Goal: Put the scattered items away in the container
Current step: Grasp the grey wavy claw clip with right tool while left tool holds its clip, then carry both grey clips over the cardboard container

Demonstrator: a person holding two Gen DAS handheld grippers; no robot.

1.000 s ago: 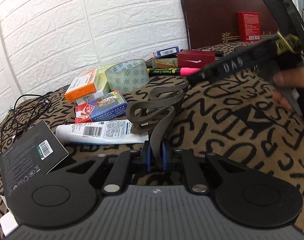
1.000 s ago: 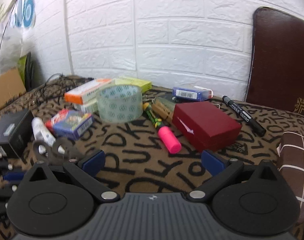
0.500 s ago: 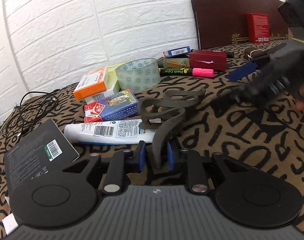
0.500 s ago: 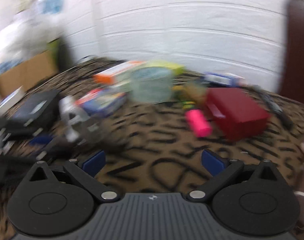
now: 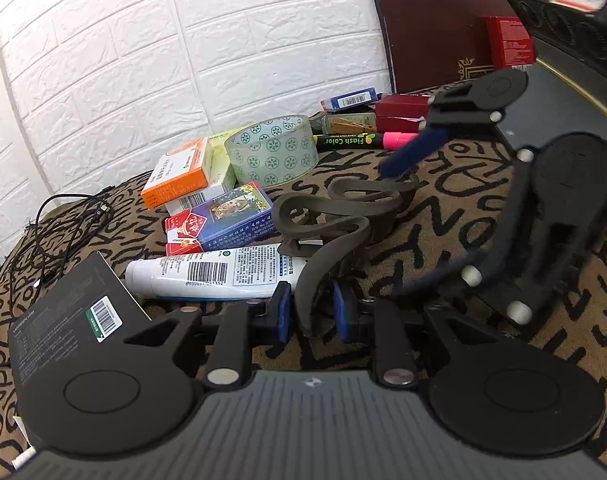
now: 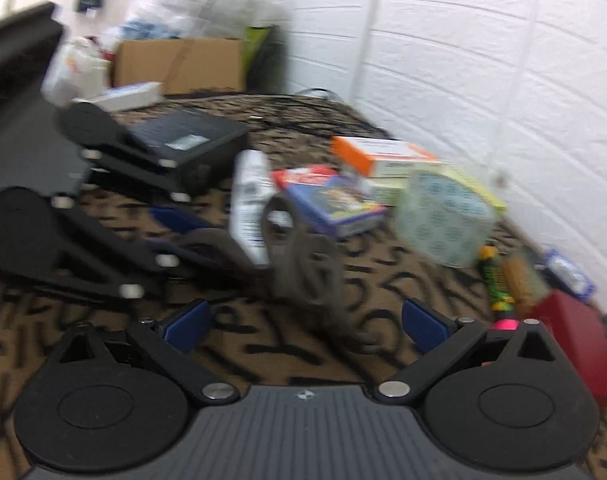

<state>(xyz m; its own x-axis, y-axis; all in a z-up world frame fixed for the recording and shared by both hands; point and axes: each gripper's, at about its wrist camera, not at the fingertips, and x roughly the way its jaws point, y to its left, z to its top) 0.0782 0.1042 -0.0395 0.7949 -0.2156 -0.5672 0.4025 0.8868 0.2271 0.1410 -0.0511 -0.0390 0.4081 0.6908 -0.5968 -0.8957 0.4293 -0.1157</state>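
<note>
Rubber strap | left hand-held gripper clamped on it | right hand-held gripper spread wide, holding nothing

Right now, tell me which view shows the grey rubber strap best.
Left wrist view: the grey rubber strap is sharp, its near end pinched in the left gripper. The right wrist view shows it blurred, ahead of the open right gripper.

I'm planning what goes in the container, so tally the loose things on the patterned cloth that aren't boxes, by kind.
Tape roll: 1
Tube: 1
Highlighter: 1
Strap, gripped in the left tool: 1
Cable: 1
Greenish item, kind unclear: 1
Total: 6
</note>
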